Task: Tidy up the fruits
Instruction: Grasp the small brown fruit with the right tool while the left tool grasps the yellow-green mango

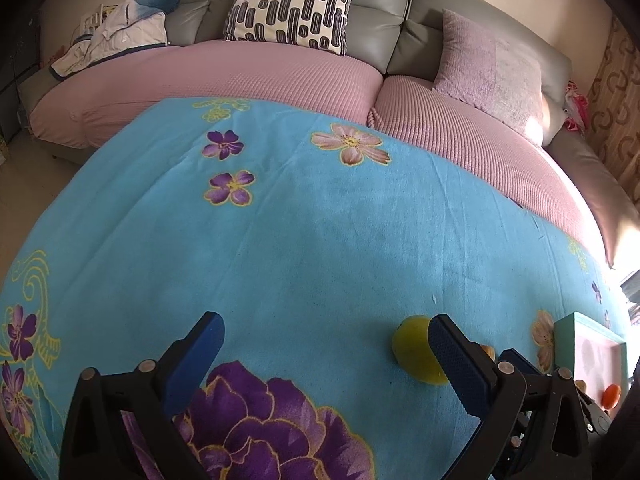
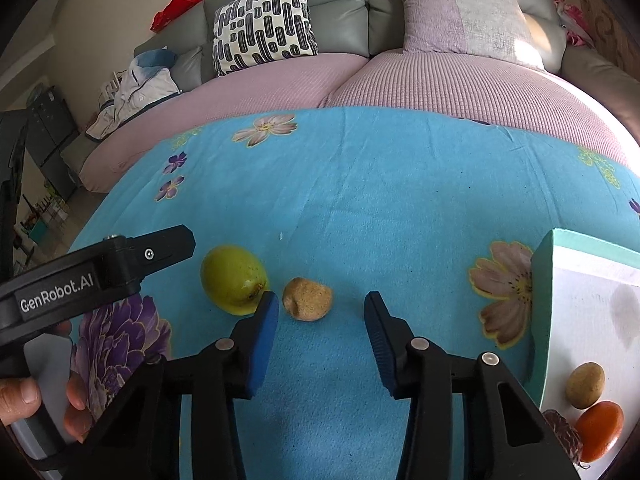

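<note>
**Right gripper lined up on the brown fruit, nothing held yet**

Sofa (image 2: 360, 80) at the back, blue floral cloth (image 2: 360, 200) over the work surface in front of it. Teal-rimmed box (image 2: 540, 320) at the right edge of the cloth, white inside; an orange fruit (image 2: 600, 428) and a tan fruit (image 2: 585, 385) sit in it, touching or nearly so. A dark thing at the box's lower corner is too cut off to name.

Loose on the cloth: green fruit (image 2: 234, 278), and just right of it a small brown fruit (image 2: 307, 298), close but apart.

Right gripper (image 2: 321, 308): jaws spread, empty, brown fruit sits just ahead, a bit left of centre between the pads. Left pad is near the green fruit.

Left gripper (image 1: 326, 332): jaws wide apart, empty, hovering over bare cloth; green fruit (image 1: 416, 350) is beside its right pad, outside the gap.

My read: next step is picking the brown fruit for the box. To do it well:
- shift right gripper slightly left so the fruit centres in the gap
- keep the left pad off the green fruit, it looks likely to roll
- come low to the cloth, close on the widest part; lumpy shape may twist
- lift clear over the box rim, set down in the empty white area
</note>
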Tool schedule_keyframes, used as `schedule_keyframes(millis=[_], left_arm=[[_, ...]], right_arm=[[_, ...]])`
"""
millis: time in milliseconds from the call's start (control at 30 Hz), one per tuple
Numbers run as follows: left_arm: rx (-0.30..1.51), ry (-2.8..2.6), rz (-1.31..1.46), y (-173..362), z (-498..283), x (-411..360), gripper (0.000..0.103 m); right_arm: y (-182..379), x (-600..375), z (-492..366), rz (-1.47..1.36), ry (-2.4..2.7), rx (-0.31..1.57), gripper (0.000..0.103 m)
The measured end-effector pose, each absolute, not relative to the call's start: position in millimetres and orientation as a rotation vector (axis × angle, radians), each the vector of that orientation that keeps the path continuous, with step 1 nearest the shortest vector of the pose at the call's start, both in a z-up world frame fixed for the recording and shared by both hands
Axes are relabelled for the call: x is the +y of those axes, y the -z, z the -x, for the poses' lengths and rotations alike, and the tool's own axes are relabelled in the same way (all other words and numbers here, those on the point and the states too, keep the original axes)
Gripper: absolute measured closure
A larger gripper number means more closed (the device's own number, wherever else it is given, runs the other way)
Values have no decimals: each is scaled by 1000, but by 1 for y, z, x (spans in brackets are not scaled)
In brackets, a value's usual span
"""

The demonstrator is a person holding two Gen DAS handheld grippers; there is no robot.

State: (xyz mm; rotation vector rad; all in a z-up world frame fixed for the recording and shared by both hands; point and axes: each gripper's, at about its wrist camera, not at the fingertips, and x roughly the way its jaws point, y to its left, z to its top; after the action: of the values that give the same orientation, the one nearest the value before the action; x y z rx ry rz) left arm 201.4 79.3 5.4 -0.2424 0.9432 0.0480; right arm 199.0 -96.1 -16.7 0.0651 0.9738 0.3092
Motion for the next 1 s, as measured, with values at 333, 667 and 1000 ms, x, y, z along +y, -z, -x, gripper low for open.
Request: schedule_keyframes(millis=[333,667,1000], left_arm=[[955,-17,246,-4,-203,71,0],[988,41,274,2,-205,59,2],[1022,121,265,7,-208,39,24]], right_arm=[[18,-90,-200,-53,-333,970,74],[13,-104,-193,-73,-298,983,75],[0,-125,-181,-88,-254,977,75]])
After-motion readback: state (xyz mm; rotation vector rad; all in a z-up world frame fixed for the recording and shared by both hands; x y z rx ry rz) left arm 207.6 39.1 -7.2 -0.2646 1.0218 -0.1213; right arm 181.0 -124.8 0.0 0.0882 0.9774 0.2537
